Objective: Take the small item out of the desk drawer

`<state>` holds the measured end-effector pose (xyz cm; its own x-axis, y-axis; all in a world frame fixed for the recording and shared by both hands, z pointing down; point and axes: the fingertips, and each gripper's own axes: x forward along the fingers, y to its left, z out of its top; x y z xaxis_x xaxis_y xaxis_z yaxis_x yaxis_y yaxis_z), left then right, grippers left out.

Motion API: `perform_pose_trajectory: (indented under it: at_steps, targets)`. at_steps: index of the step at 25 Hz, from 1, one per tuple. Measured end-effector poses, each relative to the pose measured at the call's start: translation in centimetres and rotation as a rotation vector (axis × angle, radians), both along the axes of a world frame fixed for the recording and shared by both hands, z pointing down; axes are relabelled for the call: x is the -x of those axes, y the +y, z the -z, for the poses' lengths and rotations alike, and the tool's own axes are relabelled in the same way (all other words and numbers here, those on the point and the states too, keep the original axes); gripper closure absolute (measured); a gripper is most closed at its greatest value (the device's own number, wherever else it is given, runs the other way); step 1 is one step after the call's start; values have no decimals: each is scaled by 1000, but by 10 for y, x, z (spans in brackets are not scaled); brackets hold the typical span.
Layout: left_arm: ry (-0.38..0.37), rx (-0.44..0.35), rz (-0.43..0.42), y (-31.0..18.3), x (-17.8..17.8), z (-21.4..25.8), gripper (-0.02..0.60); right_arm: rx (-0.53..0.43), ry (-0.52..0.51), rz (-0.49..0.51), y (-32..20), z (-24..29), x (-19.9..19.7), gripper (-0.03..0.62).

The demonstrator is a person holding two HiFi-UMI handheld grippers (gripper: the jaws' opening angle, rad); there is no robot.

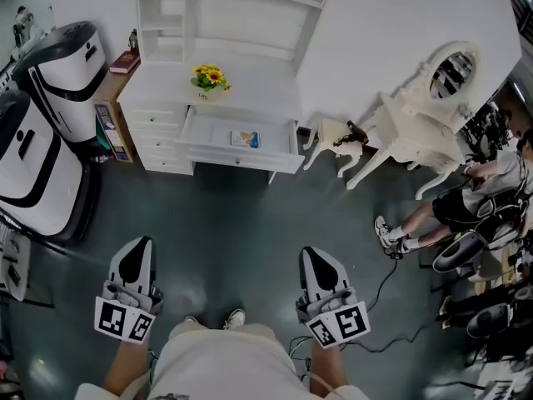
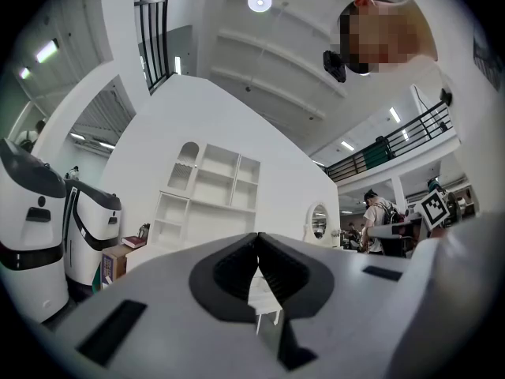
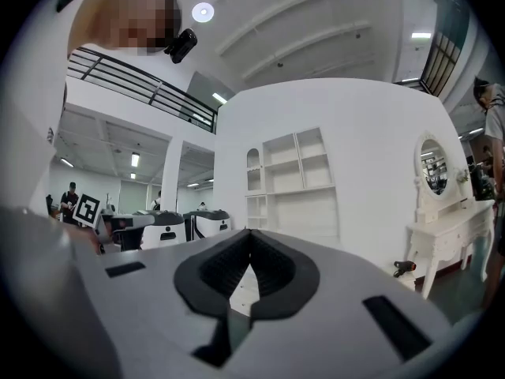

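Item (image 1: 245, 139) flat in open drawer (image 1: 233, 158), long axis left-right

1. We see a white desk (image 1: 260, 86) far ahead of the left gripper (image 1: 138, 248) and right gripper (image 1: 313, 255), its drawer (image 1: 250, 158) open toward them.
2. A small item (image 1: 245, 138) lies in the drawer.
3. A flower pot (image 1: 208, 79) stands on the desktop, beyond it.

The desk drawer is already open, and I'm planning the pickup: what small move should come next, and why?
Probably step closer and carry the right gripper toward the drawer, opening its jaws on the way. The small item lies in plain sight in the open drawer, but both grippers, the left gripper included, hang shut and empty, well short of the desk.
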<state>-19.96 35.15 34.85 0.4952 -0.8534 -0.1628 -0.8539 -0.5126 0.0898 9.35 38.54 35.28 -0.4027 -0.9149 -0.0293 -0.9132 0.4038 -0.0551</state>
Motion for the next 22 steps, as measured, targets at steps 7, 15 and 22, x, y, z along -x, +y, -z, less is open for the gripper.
perform_pose_trajectory:
  at_steps: [7,15,22]
  targets:
    - [-5,1,19,-12,-10,1,565,-25,21,6,-17,4,-19,497]
    - [-10,-2,56,-23,-29,3,565,-23,114,87,-41,0,-33,257]
    - [-16,10,82,-25,-46,-5,566,-6,128,151,-53,-13,-43,149]
